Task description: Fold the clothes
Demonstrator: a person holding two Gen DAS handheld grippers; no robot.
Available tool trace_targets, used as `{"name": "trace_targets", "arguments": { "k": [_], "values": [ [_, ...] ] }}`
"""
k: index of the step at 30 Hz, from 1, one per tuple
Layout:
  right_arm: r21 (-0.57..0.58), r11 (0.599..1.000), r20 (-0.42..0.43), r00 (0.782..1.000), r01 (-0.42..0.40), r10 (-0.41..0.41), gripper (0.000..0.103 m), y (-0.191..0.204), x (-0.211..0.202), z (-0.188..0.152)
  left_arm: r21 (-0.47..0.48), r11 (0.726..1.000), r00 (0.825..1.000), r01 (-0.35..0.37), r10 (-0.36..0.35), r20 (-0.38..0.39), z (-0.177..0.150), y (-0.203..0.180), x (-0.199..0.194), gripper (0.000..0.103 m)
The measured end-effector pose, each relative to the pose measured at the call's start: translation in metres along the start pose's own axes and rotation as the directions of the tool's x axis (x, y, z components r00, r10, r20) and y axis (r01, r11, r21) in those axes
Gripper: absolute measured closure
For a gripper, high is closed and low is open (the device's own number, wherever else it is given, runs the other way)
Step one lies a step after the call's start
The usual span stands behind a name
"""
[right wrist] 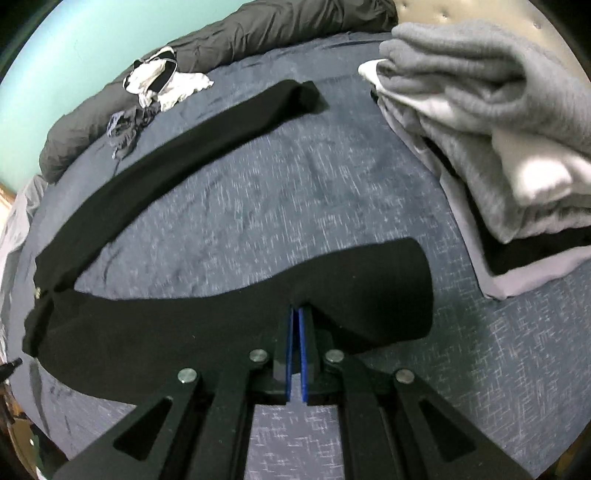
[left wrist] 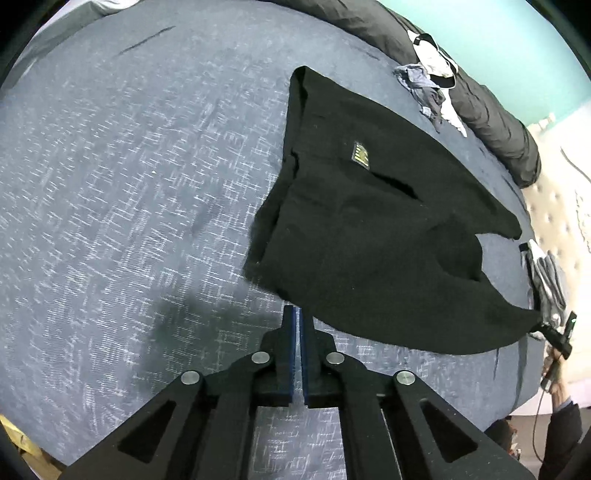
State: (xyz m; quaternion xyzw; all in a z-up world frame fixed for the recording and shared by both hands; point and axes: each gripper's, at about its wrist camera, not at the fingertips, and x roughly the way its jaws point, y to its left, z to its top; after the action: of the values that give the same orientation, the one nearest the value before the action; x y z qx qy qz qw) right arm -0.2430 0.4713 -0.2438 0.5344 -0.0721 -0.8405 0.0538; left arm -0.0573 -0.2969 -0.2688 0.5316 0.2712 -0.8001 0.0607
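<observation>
Black trousers (left wrist: 369, 221) spread on the blue bedspread (left wrist: 129, 184), your left gripper (left wrist: 297, 314) pinching their near edge, your right gripper (right wrist: 298, 314) clamped on a trouser leg hem.

Blue bed (left wrist: 129, 166) — black trousers (left wrist: 369, 221), folded stack (right wrist: 498, 147), loose garments (right wrist: 162, 79) on it.

A home bedroom is indicated. A bed (left wrist: 110, 184) covered in a blue patterned sheet is seen, with a dark duvet (right wrist: 258, 29) bunched along a teal wall (right wrist: 74, 37). A tufted headboard (left wrist: 554, 206) and a pile of folded clothes (right wrist: 498, 129) are noted.
</observation>
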Motion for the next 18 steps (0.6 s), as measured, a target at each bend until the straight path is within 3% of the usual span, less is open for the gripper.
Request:
{"name": "trace_targets", "arguments": {
  "k": [1, 3, 9, 13, 14, 15, 16, 18],
  "values": [
    [-0.002, 1.000, 0.001, 1.000, 0.001, -0.001, 0.100, 0.000, 0.000, -0.001, -0.005, 1.000, 1.000, 0.001, -0.001, 0.003, 0.002, 0.000, 0.002, 0.081],
    [-0.007, 1.000, 0.004, 1.000, 0.002, -0.002, 0.100, 0.000, 0.000, -0.003, -0.031, 1.000, 1.000, 0.005, -0.004, 0.011, 0.005, 0.003, 0.010, 0.057],
    [-0.022, 1.000, 0.013, 1.000, 0.007, -0.007, 0.100, -0.001, 0.001, -0.008, -0.090, 0.996, 0.999, -0.020, 0.022, 0.027, 0.013, 0.018, 0.033, 0.056],
    [-0.026, 1.000, 0.023, 1.000, 0.007, -0.006, 0.100, -0.001, 0.000, -0.009, -0.108, 0.994, 0.999, 0.007, -0.001, 0.052, 0.018, 0.028, 0.042, 0.056],
    [-0.026, 1.000, 0.026, 1.000, 0.006, -0.006, 0.100, -0.001, -0.001, -0.009, -0.105, 0.994, 0.999, 0.011, -0.006, 0.053, 0.019, 0.029, 0.043, 0.058],
    [-0.027, 1.000, 0.029, 1.000, 0.006, -0.005, 0.100, 0.000, -0.002, -0.008, -0.101, 0.995, 0.999, 0.016, -0.010, 0.053, 0.020, 0.029, 0.044, 0.076],
    [-0.027, 1.000, 0.032, 0.999, 0.005, -0.004, 0.100, 0.000, -0.002, -0.008, -0.091, 0.996, 0.998, 0.025, -0.020, 0.056, 0.021, 0.028, 0.045, 0.085],
    [-0.028, 1.000, 0.038, 0.999, 0.004, -0.003, 0.100, 0.000, -0.004, -0.008, -0.072, 0.997, 0.998, 0.027, -0.022, 0.064, 0.023, 0.025, 0.043, 0.094]
  ]
}}
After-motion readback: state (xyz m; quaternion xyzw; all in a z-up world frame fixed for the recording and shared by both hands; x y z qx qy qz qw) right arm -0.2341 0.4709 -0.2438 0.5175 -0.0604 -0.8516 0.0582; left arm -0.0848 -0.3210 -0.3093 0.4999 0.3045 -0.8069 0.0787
